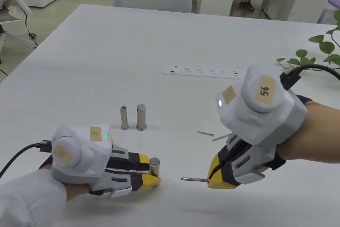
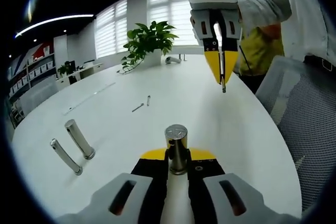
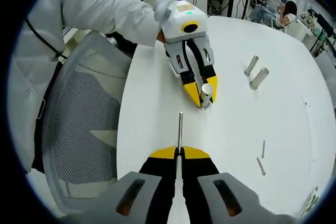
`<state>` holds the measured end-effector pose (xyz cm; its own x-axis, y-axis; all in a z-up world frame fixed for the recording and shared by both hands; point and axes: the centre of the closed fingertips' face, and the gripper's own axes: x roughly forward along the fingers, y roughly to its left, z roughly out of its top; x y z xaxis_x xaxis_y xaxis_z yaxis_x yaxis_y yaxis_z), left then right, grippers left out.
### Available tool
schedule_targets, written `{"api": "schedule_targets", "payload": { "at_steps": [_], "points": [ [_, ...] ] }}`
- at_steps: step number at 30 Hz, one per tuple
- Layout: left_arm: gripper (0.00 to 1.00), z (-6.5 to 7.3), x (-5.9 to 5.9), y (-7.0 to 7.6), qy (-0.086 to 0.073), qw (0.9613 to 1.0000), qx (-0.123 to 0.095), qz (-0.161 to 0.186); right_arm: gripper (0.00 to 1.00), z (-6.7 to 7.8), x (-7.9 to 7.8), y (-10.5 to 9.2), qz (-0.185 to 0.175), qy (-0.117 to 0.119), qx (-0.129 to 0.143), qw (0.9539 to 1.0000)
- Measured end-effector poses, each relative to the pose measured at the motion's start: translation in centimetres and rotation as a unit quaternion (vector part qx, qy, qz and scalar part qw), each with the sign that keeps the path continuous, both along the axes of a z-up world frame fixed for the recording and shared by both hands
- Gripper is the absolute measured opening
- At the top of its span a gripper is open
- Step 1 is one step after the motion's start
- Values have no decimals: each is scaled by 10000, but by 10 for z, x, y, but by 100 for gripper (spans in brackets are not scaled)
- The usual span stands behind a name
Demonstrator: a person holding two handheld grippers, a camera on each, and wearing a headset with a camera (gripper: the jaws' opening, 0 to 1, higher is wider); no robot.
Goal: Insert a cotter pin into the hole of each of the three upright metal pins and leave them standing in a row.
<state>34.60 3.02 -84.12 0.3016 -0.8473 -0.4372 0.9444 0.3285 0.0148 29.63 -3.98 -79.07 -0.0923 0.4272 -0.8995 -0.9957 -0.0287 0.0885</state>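
On the table [image 1: 159,41] close to you, the fingers of your left gripper [image 1: 151,172] clamp one metal pin [image 1: 154,165] upright, while your right gripper [image 1: 211,180] pinches a cotter pin [image 1: 194,179] lying level, its tip aimed at that pin, just short.

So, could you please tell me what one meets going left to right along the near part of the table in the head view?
The left gripper → metal pin in its fingers → cotter pin → right gripper.

Power strip [image 1: 202,71] and leafy plant [image 1: 325,47] rest on white table [image 1: 106,51].
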Motion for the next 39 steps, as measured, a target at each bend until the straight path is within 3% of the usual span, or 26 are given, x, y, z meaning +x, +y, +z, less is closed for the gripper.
{"api": "schedule_targets", "payload": {
  "at_steps": [5, 9, 25, 39],
  "points": [
    [11, 1, -1, 0, 160, 9995, -140, 250, 4, -2, 5, 5, -75, -24, 26, 10000],
    [11, 1, -2, -1, 191, 9990, -178, 361, 4, -4, 9, 9, -100, -62, 32, 9999],
    [11, 0, -5, 0, 197, 9969, -370, 665, 3, -20, 28, 25, -180, -255, 13, 9995],
    [11, 0, -4, 0, 195, 9963, -470, 698, 3, -27, 34, 32, -100, -294, 11, 9995]
  ]
}}
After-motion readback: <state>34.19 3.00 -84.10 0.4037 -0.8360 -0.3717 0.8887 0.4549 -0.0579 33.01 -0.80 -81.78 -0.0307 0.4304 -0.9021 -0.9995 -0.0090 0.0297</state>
